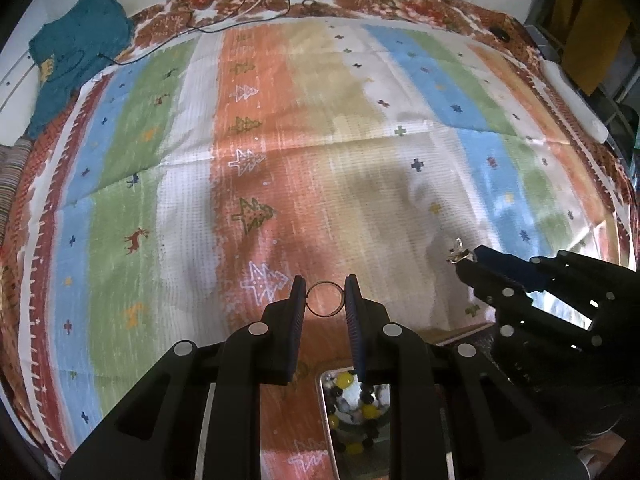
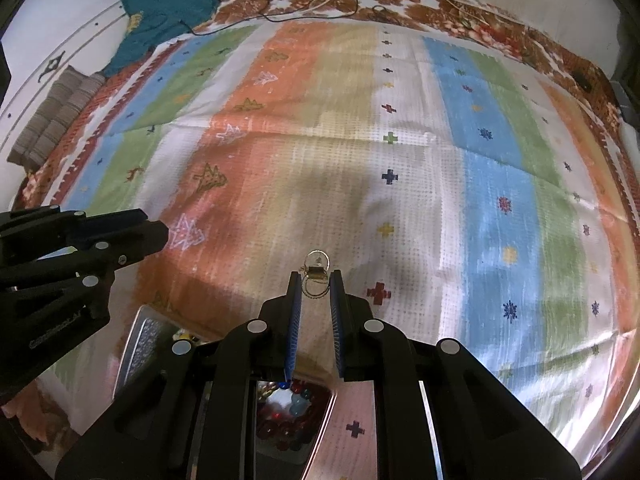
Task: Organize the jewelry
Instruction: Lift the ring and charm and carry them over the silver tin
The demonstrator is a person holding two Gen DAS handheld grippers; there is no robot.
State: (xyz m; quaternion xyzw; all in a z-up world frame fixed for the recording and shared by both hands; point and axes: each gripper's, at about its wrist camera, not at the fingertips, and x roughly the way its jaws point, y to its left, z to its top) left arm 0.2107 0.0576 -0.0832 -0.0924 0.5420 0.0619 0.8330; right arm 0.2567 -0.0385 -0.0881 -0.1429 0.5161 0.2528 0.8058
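Note:
My left gripper [image 1: 325, 292] is shut on a thin metal hoop ring [image 1: 325, 299], held between its fingertips above the striped cloth. My right gripper [image 2: 316, 282] is shut on a small silver ring earring with a clasp [image 2: 315, 270]; it also shows in the left wrist view [image 1: 460, 251] at the tip of the right gripper [image 1: 466, 261]. Below the left gripper a metal tray [image 1: 325, 408] holds yellow, black and white beads [image 1: 352, 404]. Below the right gripper another metal tray [image 2: 320, 424] holds red and blue beads [image 2: 288, 408].
A striped patterned cloth [image 1: 312, 128] covers the bed. A teal garment [image 1: 76, 52] lies at the far left corner, with black and white cables [image 1: 248, 8] near the far edge. A white object [image 1: 572, 100] lies at the right edge. A striped folded cloth [image 2: 56, 116] lies at left.

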